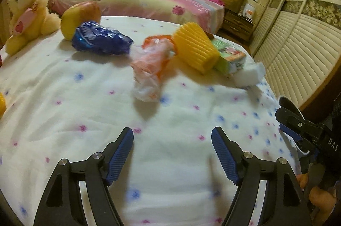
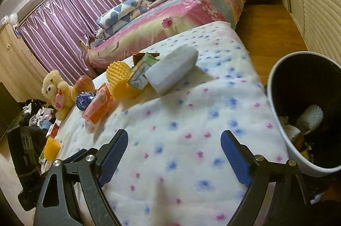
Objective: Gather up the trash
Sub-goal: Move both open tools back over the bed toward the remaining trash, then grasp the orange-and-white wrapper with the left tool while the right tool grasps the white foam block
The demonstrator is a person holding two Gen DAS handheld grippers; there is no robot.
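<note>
Both units are hovering over the bed (image 1: 170, 162) w/ jaws spread wide, nothing held: left gripper (image 1: 172, 134), right gripper (image 2: 174, 138). Trash is lying beyond them: clear/orange bag (image 1: 149, 70), blue wrapper (image 1: 100, 40), white foam block (image 2: 172, 70). Bin (image 2: 277, 119) is standing beside the bed, part-filled, prob. for short drops. Only "DAS" is legible, on the right unit.
</note>
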